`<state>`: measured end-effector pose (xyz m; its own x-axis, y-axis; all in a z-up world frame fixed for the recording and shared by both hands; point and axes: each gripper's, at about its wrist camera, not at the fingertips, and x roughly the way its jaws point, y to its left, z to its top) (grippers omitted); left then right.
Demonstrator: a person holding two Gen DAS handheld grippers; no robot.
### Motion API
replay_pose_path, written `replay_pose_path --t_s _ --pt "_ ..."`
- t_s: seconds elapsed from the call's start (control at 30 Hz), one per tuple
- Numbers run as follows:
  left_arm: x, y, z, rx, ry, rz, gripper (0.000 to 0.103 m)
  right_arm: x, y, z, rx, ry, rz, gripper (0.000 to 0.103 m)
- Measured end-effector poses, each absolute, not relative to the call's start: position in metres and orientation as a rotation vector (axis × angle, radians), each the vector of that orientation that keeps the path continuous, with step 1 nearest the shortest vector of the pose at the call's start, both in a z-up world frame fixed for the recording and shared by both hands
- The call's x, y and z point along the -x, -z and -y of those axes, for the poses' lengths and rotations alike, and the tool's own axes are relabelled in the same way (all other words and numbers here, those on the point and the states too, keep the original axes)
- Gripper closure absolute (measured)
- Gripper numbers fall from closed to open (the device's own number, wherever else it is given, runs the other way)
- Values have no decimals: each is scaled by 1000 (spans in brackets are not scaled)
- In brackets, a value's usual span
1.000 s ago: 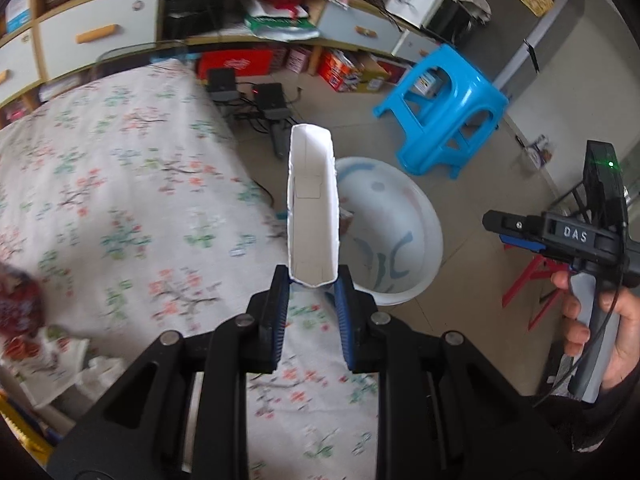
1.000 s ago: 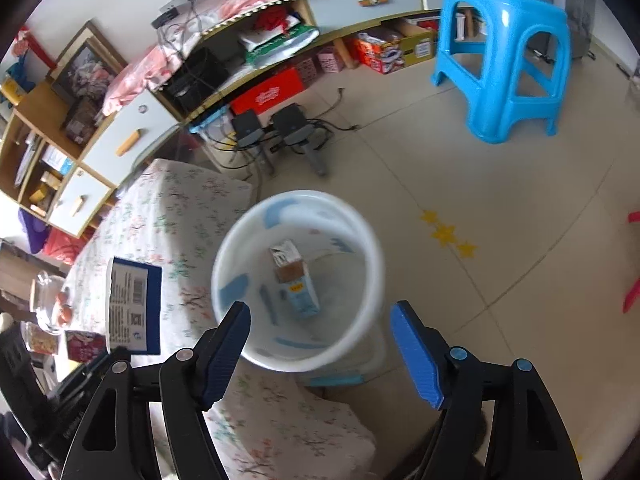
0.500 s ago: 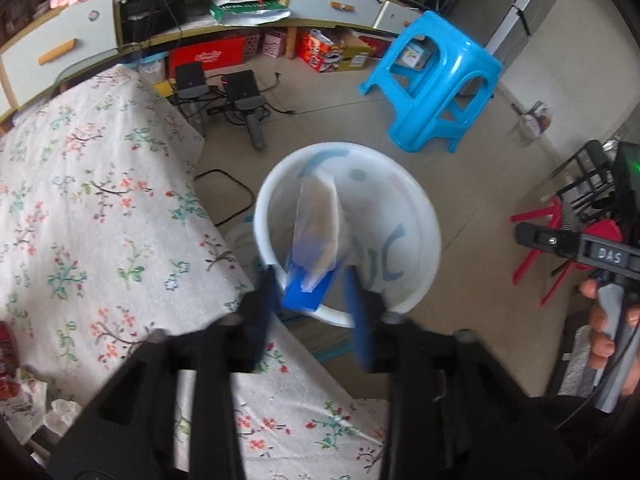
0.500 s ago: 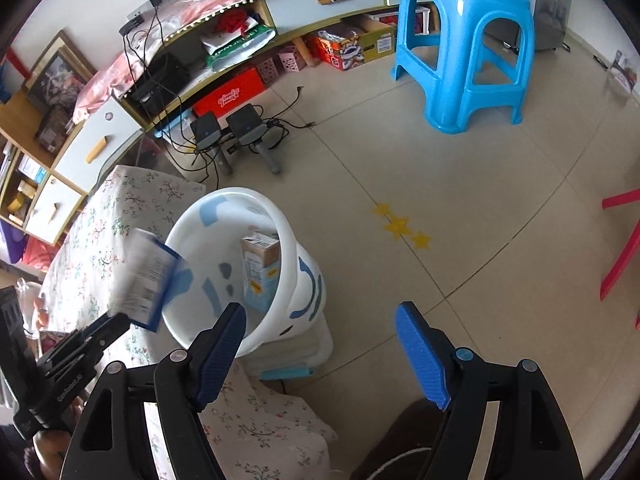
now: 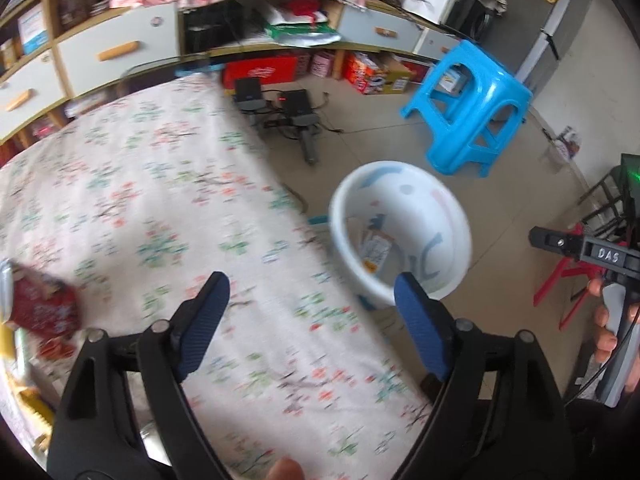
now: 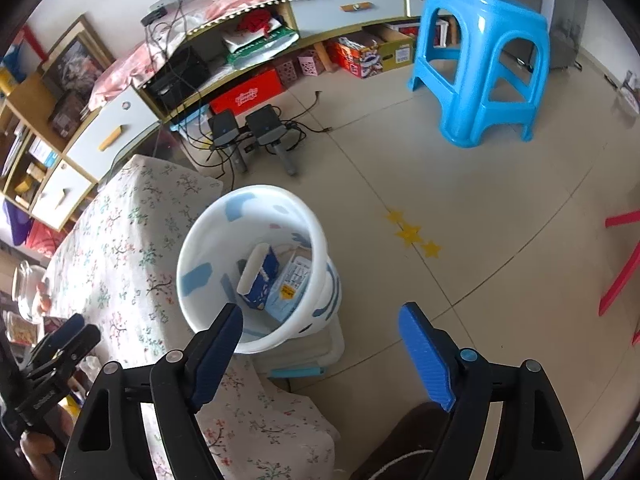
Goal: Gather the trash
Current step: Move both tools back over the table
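Observation:
A white bucket [image 5: 420,208] [image 6: 200,248] stands on the floor beside the table with the floral cloth [image 5: 160,200]. A blue and white carton [image 6: 260,276] leans inside it next to another carton [image 6: 294,280] [image 5: 376,248]. My left gripper [image 5: 310,284] hovers over the table's edge, its jaws opening wide with nothing between them. My right gripper [image 6: 322,314] hangs above the bucket's near rim, jaws also opening and empty. A red snack packet [image 5: 44,308] lies on the table at the far left.
A blue plastic stool [image 6: 480,60] stands on the tiled floor beyond the bucket. Two black speakers with cables [image 6: 248,132] sit by a low shelf unit [image 6: 240,60]. A red frame [image 6: 624,264] is at the right. More litter lies at the table's left edge [image 5: 24,400].
The left gripper carried the blue and white carton over the bucket and let it go; the carton now lies inside. Its jaws spread wide. The right jaws widened a little.

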<state>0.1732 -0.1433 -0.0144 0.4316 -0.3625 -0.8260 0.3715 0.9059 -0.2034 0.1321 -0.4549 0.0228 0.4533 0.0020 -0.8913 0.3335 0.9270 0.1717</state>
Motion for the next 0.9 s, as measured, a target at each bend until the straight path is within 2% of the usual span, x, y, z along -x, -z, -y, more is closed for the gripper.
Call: replay_pose_path --t_s 0.1,0.27,0.5,0.9 --pt "-166 9 123 -11 411 -1013 8 -134 -27 439 -314 186 -1080 18" --pt "-150 3 80 0 329 -987 4 -137 -31 404 -246 137 -1084 12" --pt "-122 4 16 44 237 -1001 3 -130 -28 348 -172 39 -1098 6" --pt "-84 16 -57 98 156 -1018 3 -96 -12 249 -31 -211 -1117 6"
